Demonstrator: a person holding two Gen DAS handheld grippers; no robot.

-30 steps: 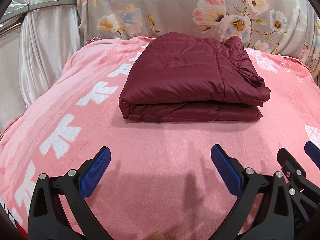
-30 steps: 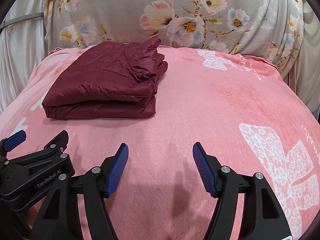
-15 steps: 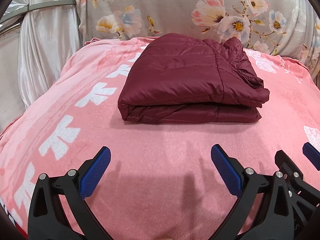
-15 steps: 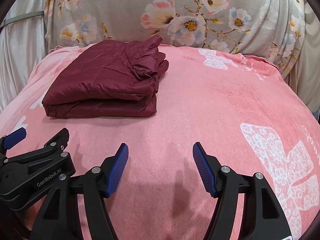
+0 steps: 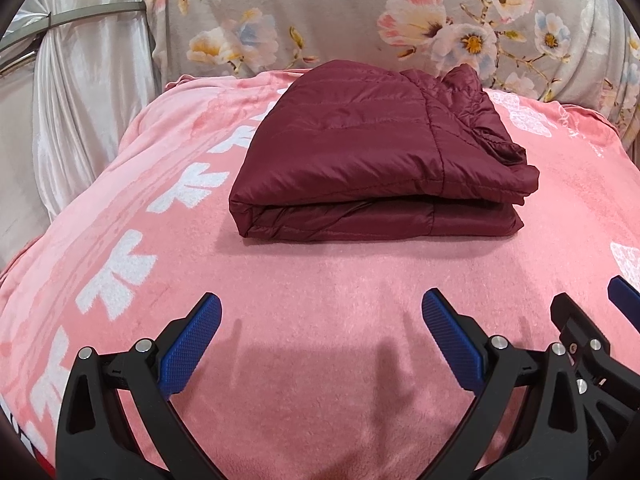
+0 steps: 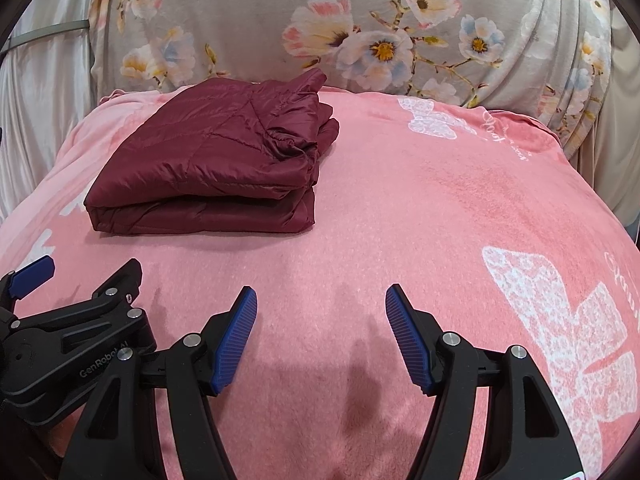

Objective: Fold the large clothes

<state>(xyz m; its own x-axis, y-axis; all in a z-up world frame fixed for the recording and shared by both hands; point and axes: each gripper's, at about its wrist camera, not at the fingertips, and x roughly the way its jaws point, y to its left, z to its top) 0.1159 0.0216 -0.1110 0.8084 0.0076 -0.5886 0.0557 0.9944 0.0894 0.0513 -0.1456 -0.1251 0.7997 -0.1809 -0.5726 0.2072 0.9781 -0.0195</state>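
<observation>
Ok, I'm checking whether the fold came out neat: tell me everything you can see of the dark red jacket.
The dark red jacket is a quilted, slightly shiny puffer, folded into a thick rectangular stack of layers. It lies flat on the pink blanket, toward its far side near the floral cushion. The near and left edges are tidy; the right end is bunched and wrinkled, with a peak of fabric sticking up at the far right corner. Only the blanket touches it; both hand-held grippers are apart from it.

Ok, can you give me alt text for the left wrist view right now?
A folded maroon puffer jacket lies on a pink blanket with white prints, ahead of the open, empty left gripper with blue pads. The right gripper pokes in at the lower right edge, and a grey floral cushion stands behind the jacket.
</observation>
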